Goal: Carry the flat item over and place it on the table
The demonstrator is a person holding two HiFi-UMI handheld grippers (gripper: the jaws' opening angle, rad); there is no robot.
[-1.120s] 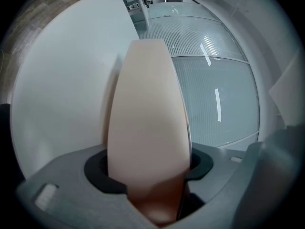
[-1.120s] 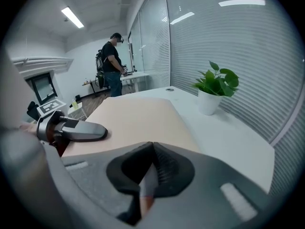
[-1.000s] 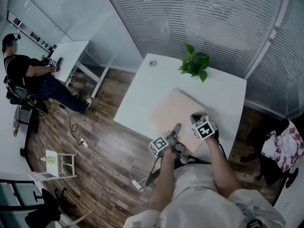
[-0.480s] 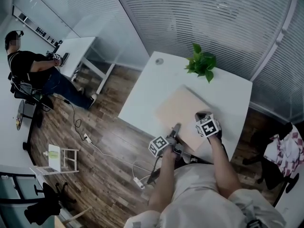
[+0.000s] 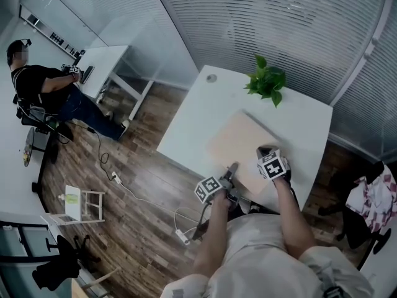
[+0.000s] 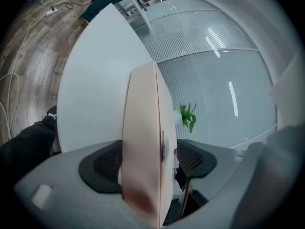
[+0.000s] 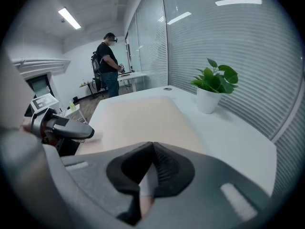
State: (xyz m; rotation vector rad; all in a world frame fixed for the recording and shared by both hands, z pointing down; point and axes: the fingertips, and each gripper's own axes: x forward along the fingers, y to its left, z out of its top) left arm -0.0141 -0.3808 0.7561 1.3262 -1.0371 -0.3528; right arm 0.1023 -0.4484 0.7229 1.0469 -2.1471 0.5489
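now the flat board [image 5: 239,140] lies on the white counter [image 5: 197,121]. its near edge sits between the left gripper's [image 5: 230,169] jaws, which have just been opening and stand wide, not pinching it. the right gripper's [image 7: 152,145] jaws are pressed together at the board's near edge, gripping nothing. a white pot [image 7: 208,101] beyond holds a leafy plant [image 7: 215,77].

Flat board [image 5: 239,143]: thin, pale tan, rectangular, plain top face up. Lies on white desk [image 5: 198,113], turned diagonal to desk's edges. Sits on desk's part nearest me, its near corner reaching desk's near edge right in front of me.
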